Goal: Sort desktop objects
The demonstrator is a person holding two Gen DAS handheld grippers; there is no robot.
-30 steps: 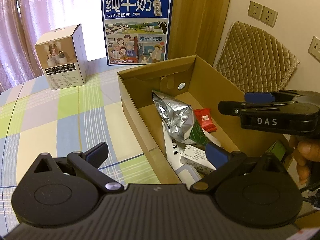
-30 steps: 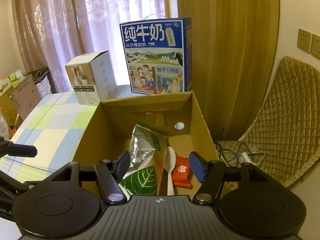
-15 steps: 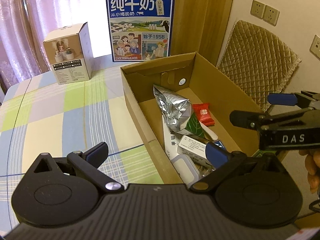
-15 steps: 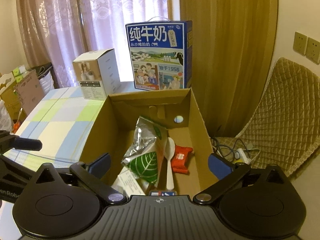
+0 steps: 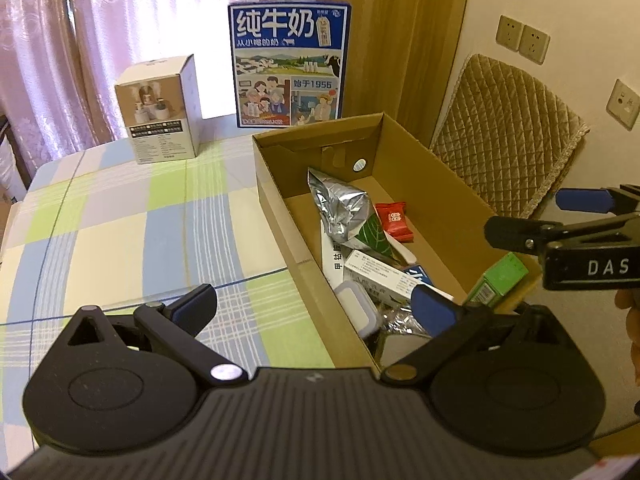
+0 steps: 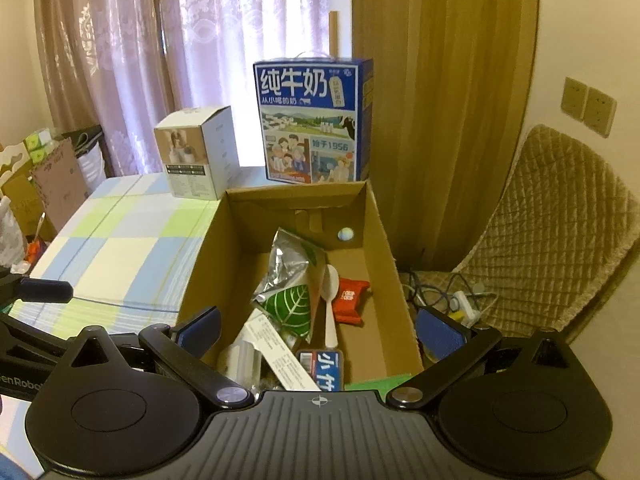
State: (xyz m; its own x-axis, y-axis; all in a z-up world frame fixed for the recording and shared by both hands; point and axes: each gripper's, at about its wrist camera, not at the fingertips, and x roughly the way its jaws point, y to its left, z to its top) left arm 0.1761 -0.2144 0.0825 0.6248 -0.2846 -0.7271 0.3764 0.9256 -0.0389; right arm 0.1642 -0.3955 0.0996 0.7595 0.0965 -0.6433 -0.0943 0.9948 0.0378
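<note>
On the checked tablecloth [image 5: 132,216], a cardboard box [image 5: 436,168] is seen standing, with a blue milk carton [image 5: 289,65] just behind it at twelve o'clock and a small white box [image 5: 164,109] well apart at ten o'clock. Inside the cardboard box the sorted things are gathered: a silver foil bag [image 6: 290,276] toward the far end, a white spoon [image 6: 330,300] just beside it at three o'clock, a red sachet [image 6: 351,296] next to the spoon, and a medicine carton [image 5: 376,274] and a green packet [image 5: 500,278] nearer the front.

Compared with a second ago, both grippers have been drawn back and raised, so that more of the box is shown. The right gripper [image 6: 318,326] has been widened from a narrow gap to fully spread fingers, and nothing is held between them. The left gripper [image 5: 316,308] is likewise released and empty.

From this it is judged that an item has just been let go into the box. No loose object is visible on the cloth, so the sorting is probably at or close to its end.
</note>
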